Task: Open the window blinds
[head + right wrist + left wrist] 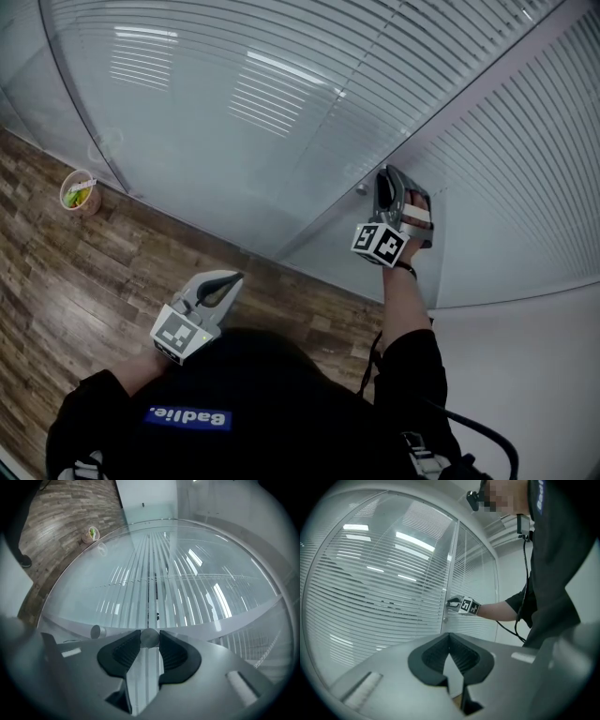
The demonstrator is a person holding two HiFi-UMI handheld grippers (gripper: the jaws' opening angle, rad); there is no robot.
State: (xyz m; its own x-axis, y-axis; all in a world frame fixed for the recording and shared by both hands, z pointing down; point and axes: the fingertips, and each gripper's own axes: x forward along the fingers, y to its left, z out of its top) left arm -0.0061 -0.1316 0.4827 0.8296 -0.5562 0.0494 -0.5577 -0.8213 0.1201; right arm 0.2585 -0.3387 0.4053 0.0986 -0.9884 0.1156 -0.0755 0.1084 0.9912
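The blinds point(281, 84) hang with their slats closed behind a glass partition, also seen in the left gripper view point(370, 597) and the right gripper view point(154, 573). My right gripper point(386, 178) is raised against the partition's frame, and in the right gripper view point(149, 641) its pads press both sides of a small round metal knob point(149, 637). A second knob point(98, 631) sits just beside it point(362, 189). My left gripper point(221, 287) is held low near the person's body, away from the glass, with its tips together and nothing between them point(450, 639).
A pale frame post point(469, 103) separates two glazed panels. A small bowl point(81, 192) stands on the wooden floor point(56, 281) at the foot of the glass. A white wall point(525, 375) is at the right. The person's dark sleeve and a cable lie under the right arm.
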